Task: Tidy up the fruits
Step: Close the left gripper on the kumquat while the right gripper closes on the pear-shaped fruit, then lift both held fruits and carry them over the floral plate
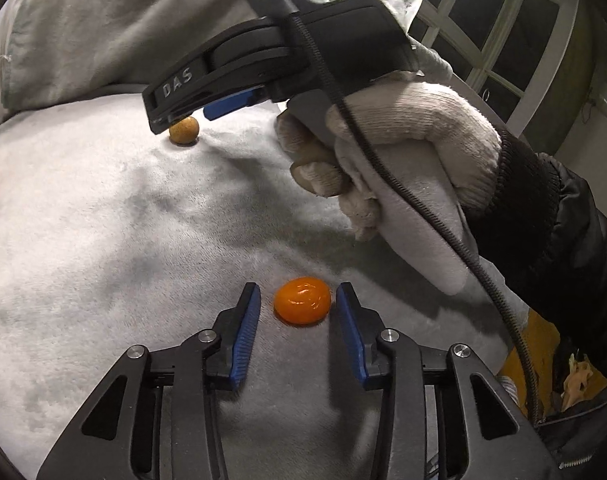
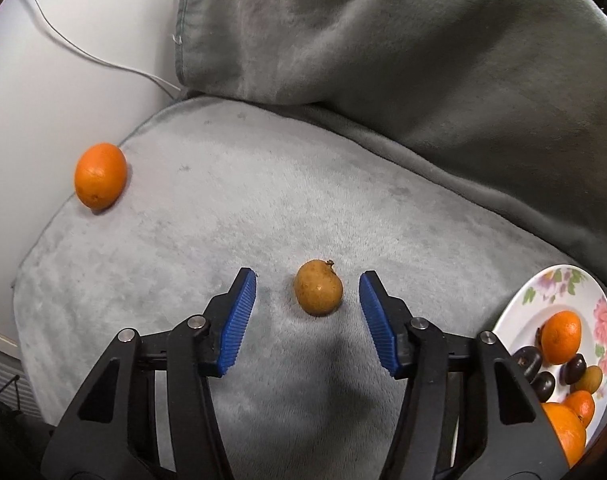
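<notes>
My left gripper (image 1: 297,300) is open, its blue pads on either side of a small glossy orange kumquat (image 1: 302,301) lying on the grey fleece blanket (image 1: 103,240). My right gripper (image 2: 307,286) is open around a small brown round fruit (image 2: 318,288), not touching it. The same brown fruit (image 1: 184,130) shows in the left wrist view, just under the right gripper (image 1: 183,114). A larger orange (image 2: 100,175) lies at the blanket's far left edge. A floral plate (image 2: 559,292) at the right holds oranges and dark fruits.
A gloved hand (image 1: 403,140) holds the right gripper over the blanket. A bunched grey blanket fold (image 2: 383,40) rises behind. A white wall with a cable (image 2: 83,54) is at the left. A window frame (image 1: 503,20) is at the far right.
</notes>
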`<action>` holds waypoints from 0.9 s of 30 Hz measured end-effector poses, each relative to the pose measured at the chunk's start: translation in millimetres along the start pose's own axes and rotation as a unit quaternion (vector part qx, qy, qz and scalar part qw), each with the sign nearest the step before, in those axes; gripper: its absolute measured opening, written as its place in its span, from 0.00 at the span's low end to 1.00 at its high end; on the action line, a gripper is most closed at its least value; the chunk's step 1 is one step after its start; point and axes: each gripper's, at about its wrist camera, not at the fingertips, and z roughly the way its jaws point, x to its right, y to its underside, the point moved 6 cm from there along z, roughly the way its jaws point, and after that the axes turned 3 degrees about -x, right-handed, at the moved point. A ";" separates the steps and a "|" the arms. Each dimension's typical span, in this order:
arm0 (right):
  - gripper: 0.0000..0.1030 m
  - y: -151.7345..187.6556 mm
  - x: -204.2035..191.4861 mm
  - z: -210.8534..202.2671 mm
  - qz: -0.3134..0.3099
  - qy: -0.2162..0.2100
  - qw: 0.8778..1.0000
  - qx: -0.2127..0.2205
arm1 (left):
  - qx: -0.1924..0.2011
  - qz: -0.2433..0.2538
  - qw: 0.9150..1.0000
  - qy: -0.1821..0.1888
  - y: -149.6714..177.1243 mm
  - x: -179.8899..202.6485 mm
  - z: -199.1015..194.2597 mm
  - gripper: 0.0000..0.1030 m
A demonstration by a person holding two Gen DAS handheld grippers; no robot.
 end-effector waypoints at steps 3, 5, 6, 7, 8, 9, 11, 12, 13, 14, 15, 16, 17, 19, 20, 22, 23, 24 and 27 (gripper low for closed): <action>0.48 0.0 0.8 5.8 0.002 0.000 1.000 -0.008 | -0.001 -0.004 1.000 0.001 -1.0 -4.3 -1.6 0.34; 0.48 -0.5 0.8 9.9 0.001 0.004 1.000 -0.010 | -0.001 -0.004 1.000 0.002 -1.6 -5.0 -1.9 0.33; 0.46 -0.1 0.5 10.9 0.000 0.006 1.000 -0.011 | -0.001 -0.005 1.000 0.002 -1.9 -5.6 -2.2 0.32; 0.45 0.1 0.9 12.4 0.000 0.006 1.000 -0.013 | -0.001 -0.004 1.000 0.002 -2.2 -5.7 -2.2 0.32; 0.43 0.4 0.9 14.1 0.000 0.007 1.000 -0.015 | -0.001 -0.004 1.000 0.002 -2.3 -5.7 -2.0 0.31; 0.41 0.6 1.1 14.7 0.000 0.006 1.000 -0.016 | 0.000 -0.004 1.000 0.002 -2.7 -6.0 -2.3 0.30; 0.39 0.5 -1.1 18.2 -0.002 0.008 1.000 -0.019 | 0.000 -0.005 1.000 0.000 -3.9 -6.8 -2.3 0.29; 0.39 0.9 -0.7 18.6 -0.004 0.010 1.000 -0.019 | 0.000 -0.006 1.000 0.000 -4.5 -7.3 -2.6 0.29; 0.38 1.0 -0.6 19.5 -0.005 0.014 1.000 -0.020 | 0.001 -0.006 1.000 0.000 -4.9 -6.3 -2.6 0.27; 0.37 1.3 -0.8 19.4 -0.005 0.014 1.000 -0.020 | 0.001 -0.005 1.000 0.001 -4.7 -5.2 -2.9 0.26; 0.35 1.8 -0.7 18.8 -0.004 0.015 1.000 -0.020 | 0.001 -0.005 1.000 0.001 -5.1 -5.2 -3.2 0.26; 0.33 1.3 -0.9 20.2 -0.004 0.017 1.000 -0.021 | 0.001 -0.005 1.000 0.001 -5.2 -3.0 -2.2 0.26; 0.31 0.8 -1.3 21.4 -0.004 0.019 1.000 -0.021 | 0.002 -0.005 1.000 0.001 -4.1 -4.3 -2.9 0.26; 0.28 1.1 0.2 21.2 -0.003 0.021 1.000 -0.020 | 0.002 -0.006 1.000 0.001 -4.6 -4.9 -3.1 0.26; 0.27 1.1 0.5 21.2 -0.003 0.021 1.000 -0.020 | 0.002 -0.006 1.000 0.002 -3.9 -4.6 -2.9 0.26; 0.27 1.8 0.8 20.1 -0.002 0.020 1.000 -0.019 | 0.003 -0.009 1.000 0.004 -2.0 -6.9 -4.2 0.25; 0.27 2.2 0.6 19.7 -0.003 0.020 1.000 -0.018 | 0.004 -0.010 1.000 0.004 -1.5 -6.9 -4.6 0.25; 0.27 2.4 0.5 19.6 -0.003 0.021 1.000 -0.017 | 0.005 -0.011 1.000 0.004 -1.1 -7.0 -4.9 0.25; 0.27 2.8 0.5 18.3 -0.002 0.020 1.000 -0.014 | 0.006 -0.018 1.000 0.009 -0.6 -10.1 -7.3 0.25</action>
